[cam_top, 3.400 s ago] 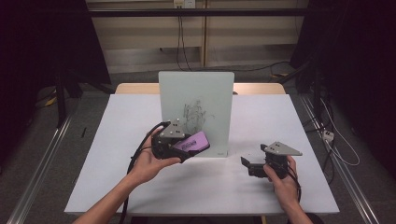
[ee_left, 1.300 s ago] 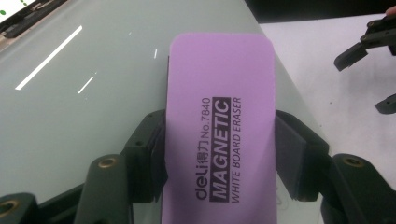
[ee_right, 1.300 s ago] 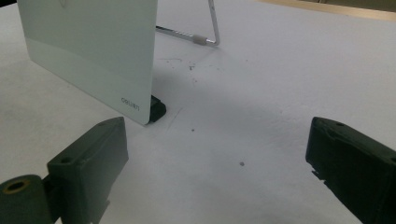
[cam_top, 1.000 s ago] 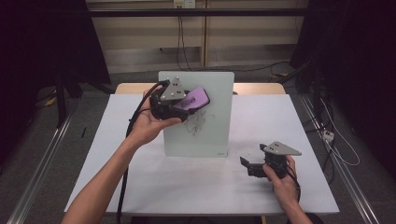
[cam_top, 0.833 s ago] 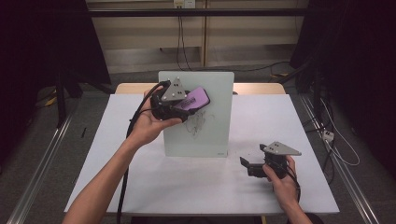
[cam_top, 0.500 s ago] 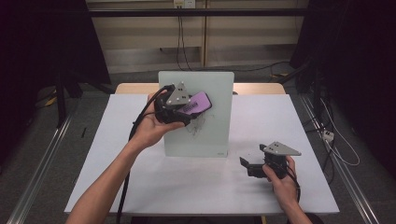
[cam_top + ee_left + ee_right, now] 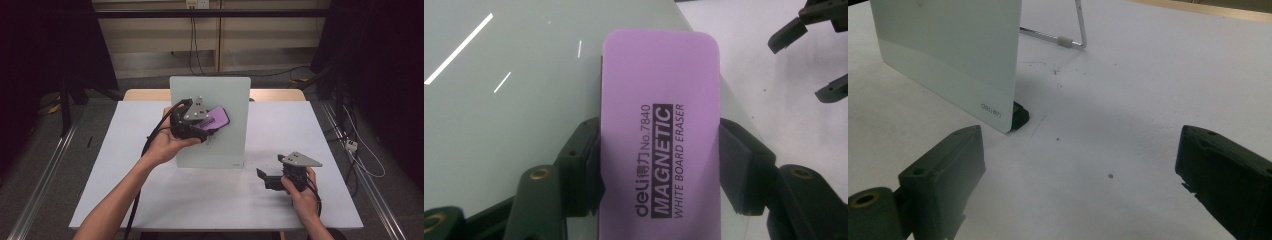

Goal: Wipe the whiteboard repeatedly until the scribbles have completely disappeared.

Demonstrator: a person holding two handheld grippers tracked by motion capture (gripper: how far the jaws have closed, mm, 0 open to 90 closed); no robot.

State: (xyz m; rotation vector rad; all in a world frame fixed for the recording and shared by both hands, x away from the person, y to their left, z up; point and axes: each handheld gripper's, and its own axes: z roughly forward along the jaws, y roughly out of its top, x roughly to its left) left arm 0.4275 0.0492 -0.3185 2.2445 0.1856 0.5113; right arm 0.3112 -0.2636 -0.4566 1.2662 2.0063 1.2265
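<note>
The left tongs [image 7: 212,121], clamped on the purple eraser [image 7: 659,125], have slid down from the board's [image 7: 220,92] top to mid-face, so it looks like wiping's underway, while the right tongs [image 7: 267,178] sit open on the tabletop [image 7: 300,125].

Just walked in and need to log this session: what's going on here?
A person is wiping a small standing whiteboard on the table. The left gripper is shut on a purple magnetic eraser held against the board's face. The right gripper rests open on the table, near the board's lower right corner, holding nothing.
</note>
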